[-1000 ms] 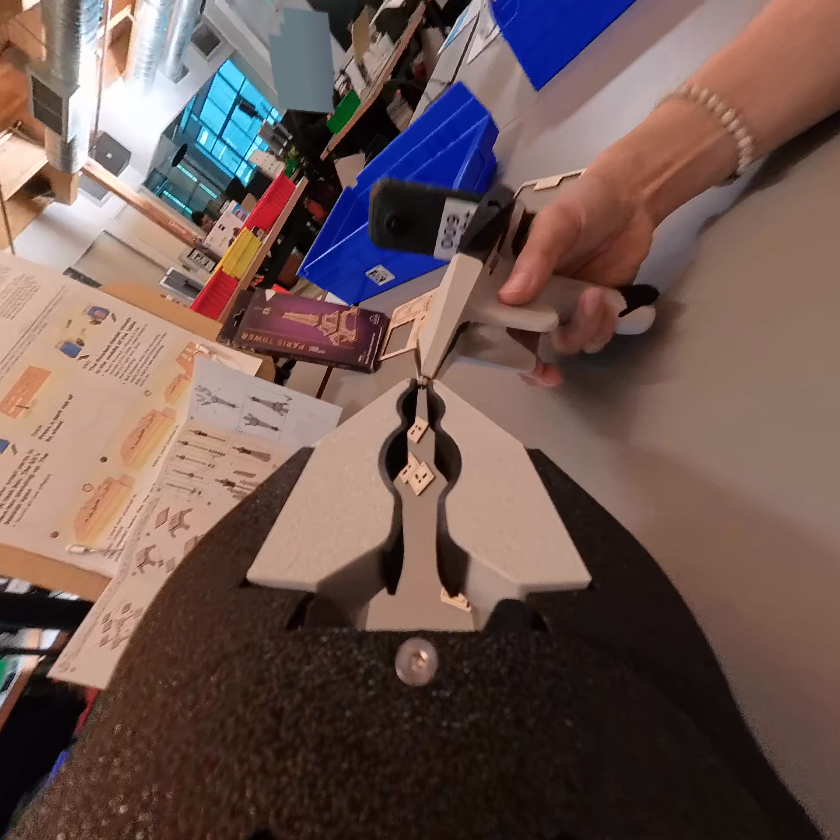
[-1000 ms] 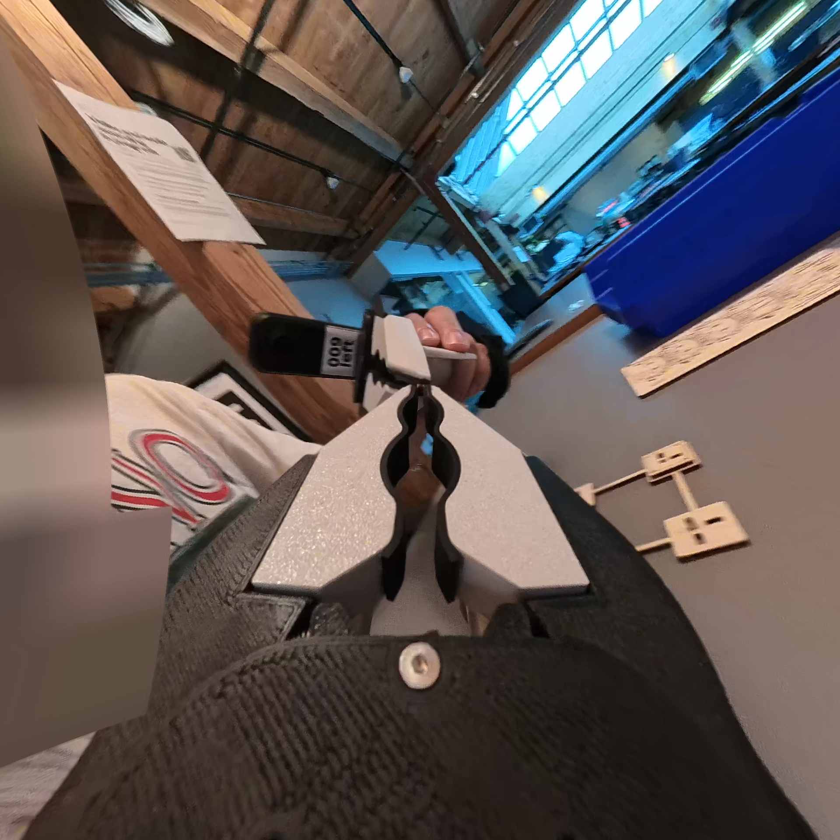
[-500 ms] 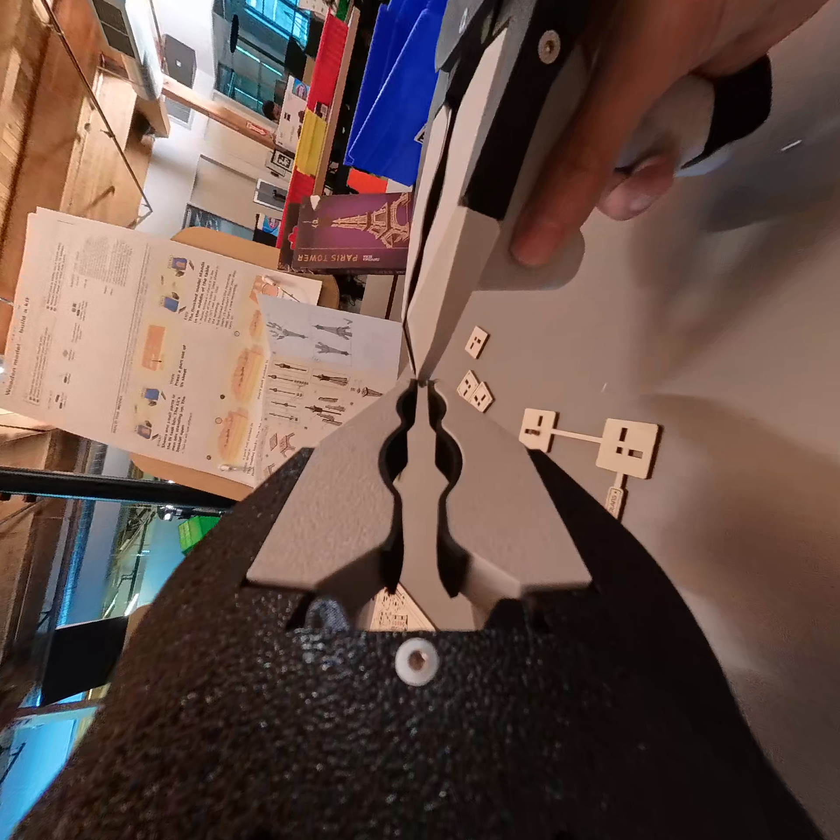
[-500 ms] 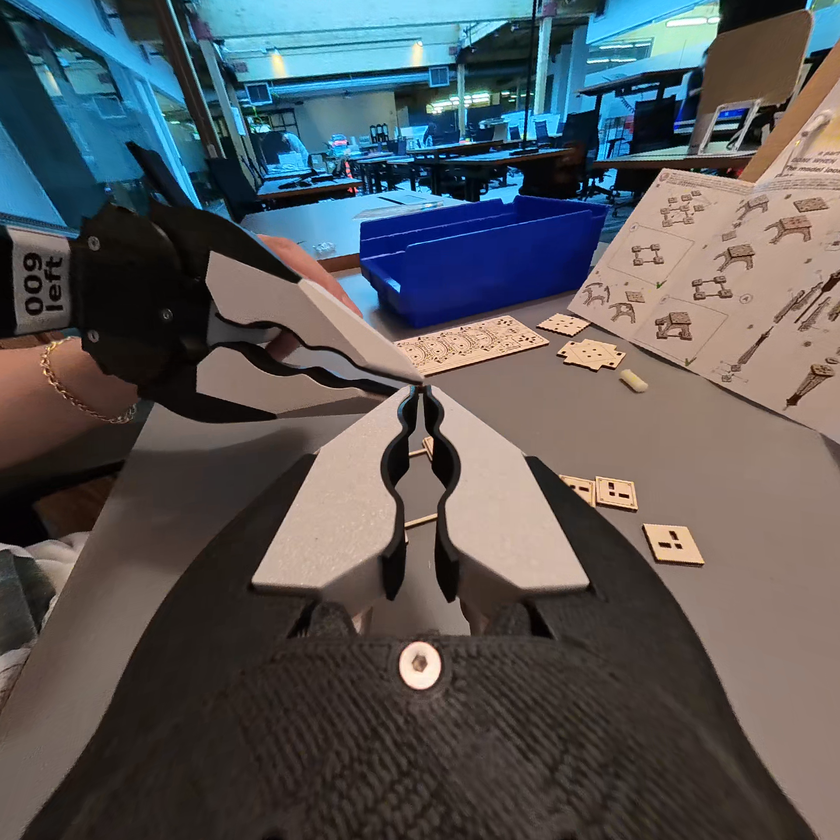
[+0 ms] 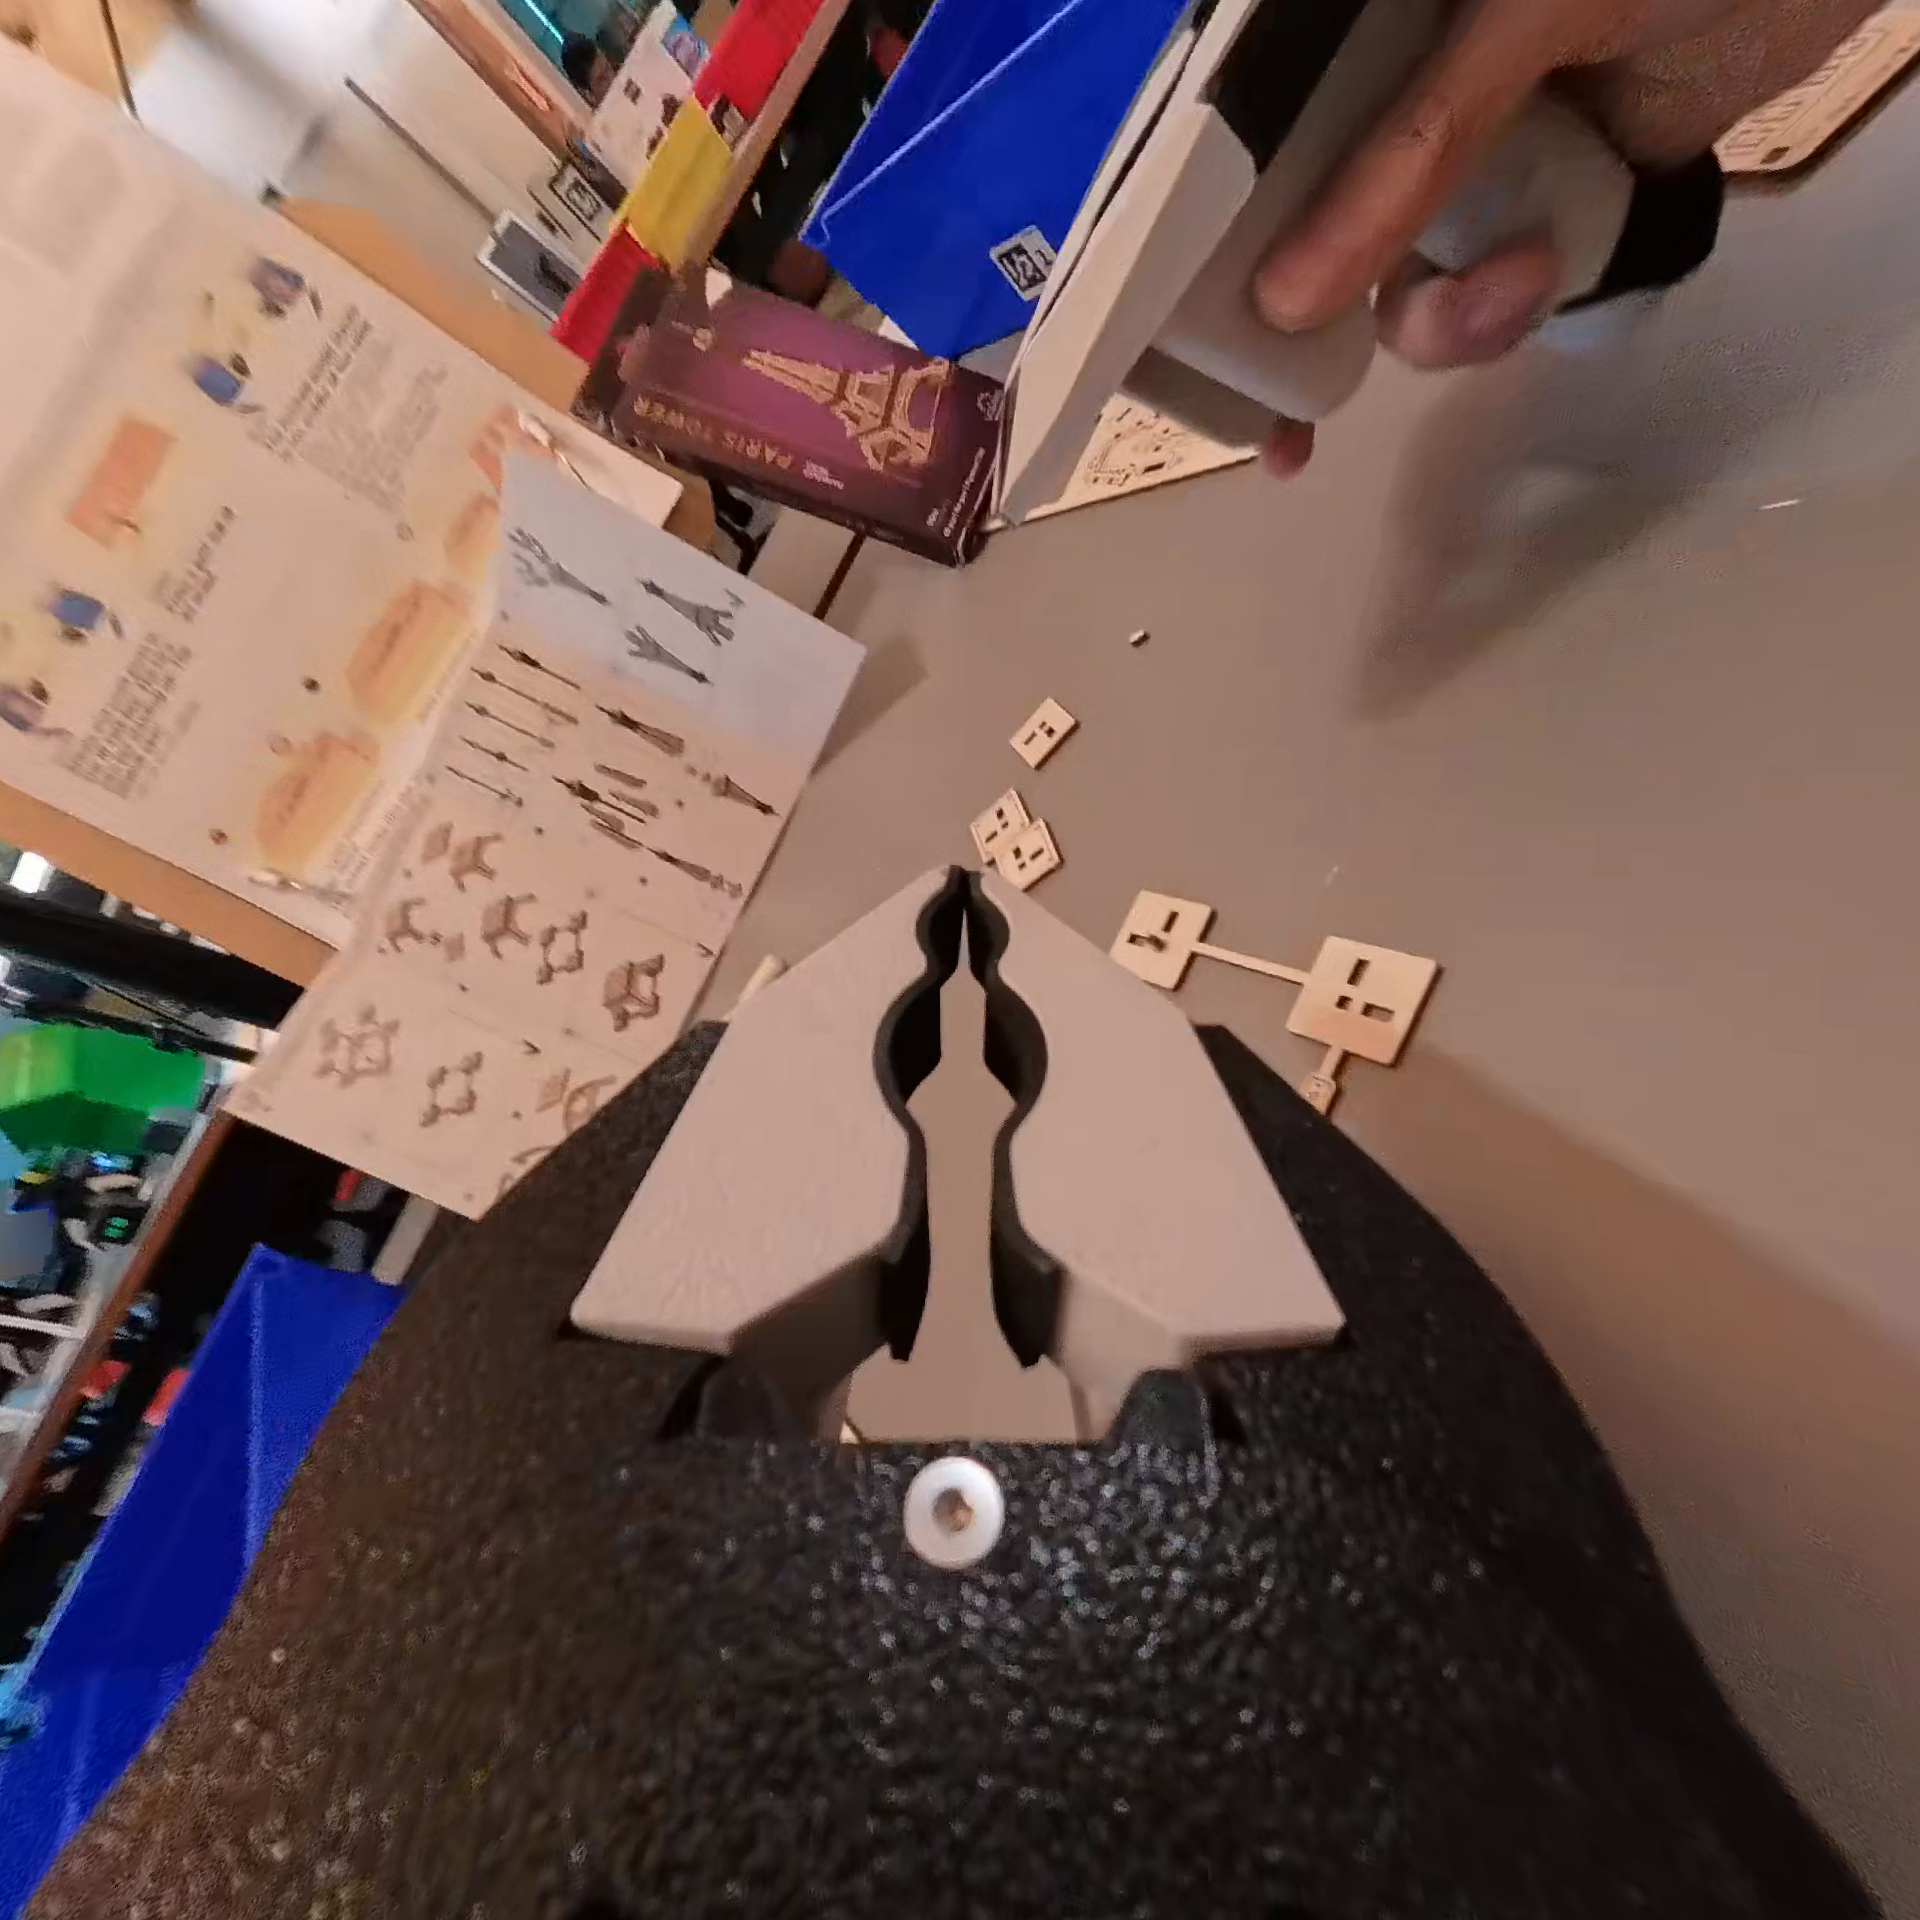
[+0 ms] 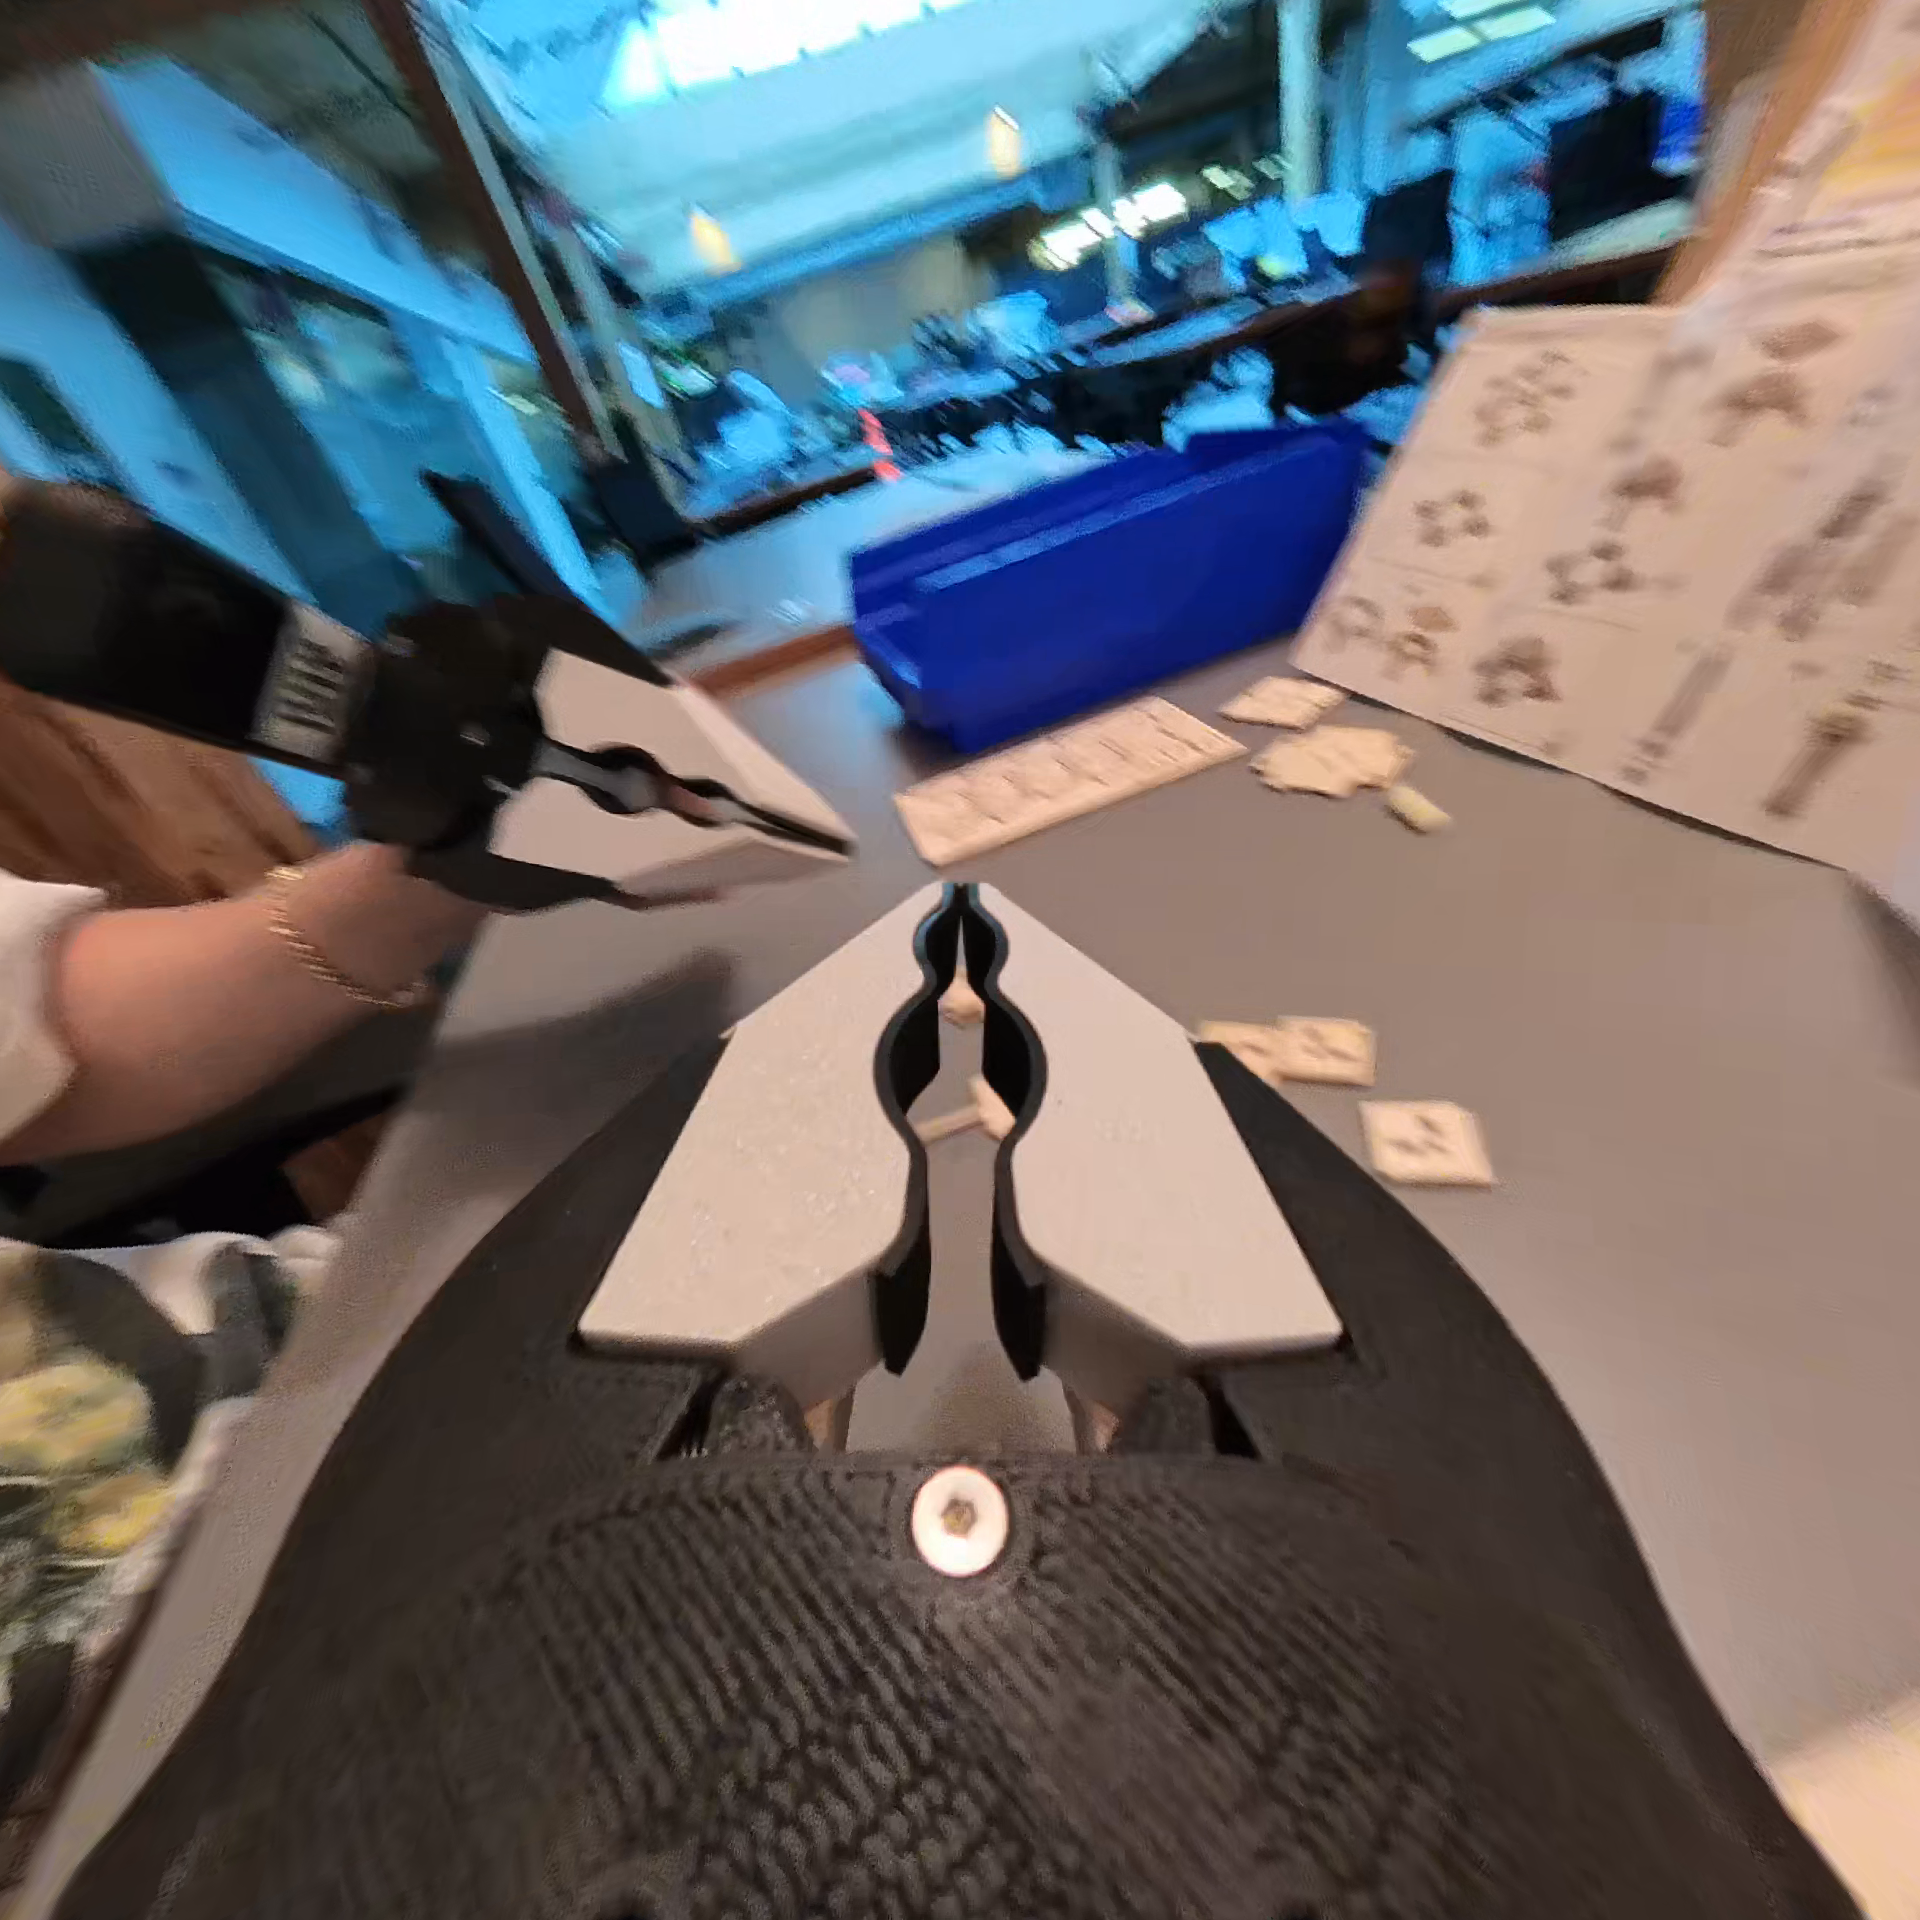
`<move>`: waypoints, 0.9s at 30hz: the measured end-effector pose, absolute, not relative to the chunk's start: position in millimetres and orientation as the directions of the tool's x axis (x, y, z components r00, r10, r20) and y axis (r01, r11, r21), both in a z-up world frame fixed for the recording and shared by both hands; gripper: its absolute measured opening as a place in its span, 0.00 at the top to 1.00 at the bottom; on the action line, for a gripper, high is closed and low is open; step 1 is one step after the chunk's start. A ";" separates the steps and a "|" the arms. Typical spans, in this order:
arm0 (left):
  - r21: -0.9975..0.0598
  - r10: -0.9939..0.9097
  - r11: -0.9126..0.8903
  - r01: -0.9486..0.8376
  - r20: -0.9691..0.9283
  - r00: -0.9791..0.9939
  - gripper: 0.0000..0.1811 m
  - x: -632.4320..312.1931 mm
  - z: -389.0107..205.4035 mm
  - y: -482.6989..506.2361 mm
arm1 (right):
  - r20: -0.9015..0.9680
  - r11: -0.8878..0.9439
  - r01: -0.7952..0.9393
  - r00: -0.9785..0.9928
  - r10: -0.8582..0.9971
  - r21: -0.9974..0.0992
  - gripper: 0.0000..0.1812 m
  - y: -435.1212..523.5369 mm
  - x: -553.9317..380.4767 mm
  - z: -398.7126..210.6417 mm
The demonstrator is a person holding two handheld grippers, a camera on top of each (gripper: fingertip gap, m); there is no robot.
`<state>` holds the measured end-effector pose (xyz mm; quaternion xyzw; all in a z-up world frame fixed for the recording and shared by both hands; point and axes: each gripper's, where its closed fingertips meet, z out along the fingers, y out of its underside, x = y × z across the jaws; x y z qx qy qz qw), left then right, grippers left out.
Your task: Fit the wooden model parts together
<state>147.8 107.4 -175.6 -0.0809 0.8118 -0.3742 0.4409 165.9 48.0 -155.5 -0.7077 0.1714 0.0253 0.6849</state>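
Left gripper (image 5: 966,883) hangs above the grey table (image 5: 1558,1039), jaws pressed together at the tips with nothing between them; in the right wrist view it (image 6: 831,842) comes in from the left, tips likewise together. Right gripper (image 6: 958,896) is also clenched and empty, its tips well apart from the left one's. In the left wrist view it (image 5: 1013,509) sits at upper right, gripped by a hand (image 5: 1475,197), its tip low near a pale fretwork sheet (image 5: 1153,457) lying on the table. Wooden model parts lie loose on the table: a linked pair of slotted squares (image 5: 1278,977) just right of the left tips, two small squares (image 5: 1018,842) touching each other just ahead of them, a single square (image 5: 1042,732) farther on. From the right wrist view more squares (image 6: 1423,1143) lie to the right of the fingers, a long punched sheet (image 6: 1070,774) and a small heap of pieces (image 6: 1330,758) farther off. Containers: a blue bin (image 6: 1101,592) stands at the table's far edge behind the punched sheet; contents cannot be seen, heavy blur. A purple kit box (image 5: 810,426), closed, lies beside the bin's corner. Instruction sheets (image 5: 582,852) are propped along the table's edge.
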 end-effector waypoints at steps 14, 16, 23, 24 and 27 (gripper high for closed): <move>-0.735 -0.278 0.673 0.090 -0.364 -0.889 1.00 155.7 -205.4 39.3 | 0.018 -0.393 -0.284 0.792 -0.611 -0.875 0.99 -74.5 245.3 -207.3; -0.725 -0.212 0.681 0.107 -0.335 -0.918 0.98 170.5 -206.6 30.7 | -0.005 -0.398 -0.290 0.813 -0.582 -0.871 0.98 -68.6 240.0 -210.4; -0.669 0.112 0.690 0.275 -0.276 -0.955 0.92 211.5 -223.9 10.9 | 0.003 -0.509 -0.308 0.854 -0.521 -0.804 0.94 -53.8 225.1 -235.8; -0.663 0.147 0.693 0.284 -0.255 -0.956 0.91 216.4 -228.8 9.4 | 0.000 -0.517 -0.313 0.855 -0.519 -0.797 0.94 -53.0 224.0 -238.2; -0.638 0.249 0.703 0.316 -0.196 -0.948 0.89 226.8 -245.0 5.1 | -0.005 -0.523 -0.326 0.853 -0.523 -0.787 0.93 -51.7 223.2 -241.7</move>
